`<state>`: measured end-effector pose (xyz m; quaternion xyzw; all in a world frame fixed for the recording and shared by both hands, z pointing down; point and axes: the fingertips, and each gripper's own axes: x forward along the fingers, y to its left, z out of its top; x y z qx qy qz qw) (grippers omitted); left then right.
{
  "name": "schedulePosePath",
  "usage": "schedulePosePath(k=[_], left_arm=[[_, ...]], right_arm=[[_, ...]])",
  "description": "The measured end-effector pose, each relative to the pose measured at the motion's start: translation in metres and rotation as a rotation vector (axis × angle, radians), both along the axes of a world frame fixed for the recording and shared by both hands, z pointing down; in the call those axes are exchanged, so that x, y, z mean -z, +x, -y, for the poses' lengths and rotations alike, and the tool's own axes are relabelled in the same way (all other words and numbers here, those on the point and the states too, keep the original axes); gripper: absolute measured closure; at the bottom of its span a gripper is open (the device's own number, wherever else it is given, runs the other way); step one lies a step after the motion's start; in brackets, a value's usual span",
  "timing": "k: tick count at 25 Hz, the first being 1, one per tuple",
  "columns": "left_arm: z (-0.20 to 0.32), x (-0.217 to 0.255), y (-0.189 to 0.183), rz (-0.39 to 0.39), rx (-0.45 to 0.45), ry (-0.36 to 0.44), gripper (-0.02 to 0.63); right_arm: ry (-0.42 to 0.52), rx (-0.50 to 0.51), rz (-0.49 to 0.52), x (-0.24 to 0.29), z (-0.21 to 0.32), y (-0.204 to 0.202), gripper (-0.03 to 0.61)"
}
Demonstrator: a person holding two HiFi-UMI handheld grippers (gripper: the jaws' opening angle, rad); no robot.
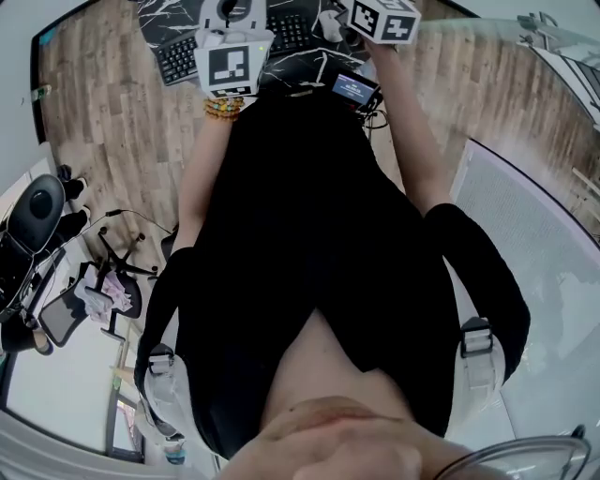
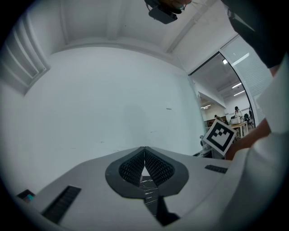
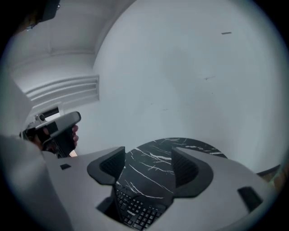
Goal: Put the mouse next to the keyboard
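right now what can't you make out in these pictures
- Mouse: not identifiable in any view; the head view's top edge cuts off the table, and the marker cubes cover part.
- Keyboard: head view, middle hidden behind the left tongs' cube; right gripper view shows only a corner.
- Left gripper view: shut tongs face a wall.

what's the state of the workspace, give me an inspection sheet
surface: round black marble table
job's things: black keyboard on the table; mouse not made out
clutter: small device with a lit screen near the table's edge
grippers: left tongs shut, empty; right tongs open, empty, pointing at the keyboard
cables: dark cable beside the device
surroundings: wood floor, office chair, white wall
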<state>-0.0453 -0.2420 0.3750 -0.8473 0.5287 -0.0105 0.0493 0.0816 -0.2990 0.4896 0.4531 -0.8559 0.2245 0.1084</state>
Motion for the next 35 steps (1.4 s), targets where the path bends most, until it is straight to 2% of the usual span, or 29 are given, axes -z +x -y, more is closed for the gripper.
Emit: schedulePosePath(k=[4,7,9,14,15,16,28,35], left_arm=[[-0.003,-0.008,0.003,-0.005,-0.003,-0.021,0.6],[-0.004,-0.01,0.005,-0.01,-0.004,-0.023,0.6],[-0.005,-0.011,0.006,-0.008,-0.008,-0.021,0.6],[-0.006,-0.013,0.006,-0.006,-0.005,-0.021,0.6],[-0.006,-0.014,0.006,-0.006,-0.005,-0.023,0.6],[-0.006,-0.015,0.006,-0.006,-0.004,-0.025,0.6],[-0.008,-0.018,0.007,-0.012,-0.007,-0.018,0.6],[-0.013,-0.015,0.007,-0.009,-0.007,-0.008,0.6]], right_arm=[[0.139,0.031,0.024,0.035,-0.009,-0.007,0.285],[0.286,-0.001,-0.036,0.054,-0.016,-0.003,0.286],[0.347,-0.024,-0.069,0.059,-0.021,0.001,0.287],[0.411,-0.08,-0.069,0.07,-0.034,0.011,0.299],[0.432,-0.098,-0.083,0.073,-0.036,0.014,0.367],[0.456,-0.115,-0.101,0.076,-0.039,0.017,0.47],[0.565,-0.155,-0.146,0.095,-0.061,0.018,0.519],[0.571,-0.118,-0.13,0.097,-0.071,0.008,0.526]])
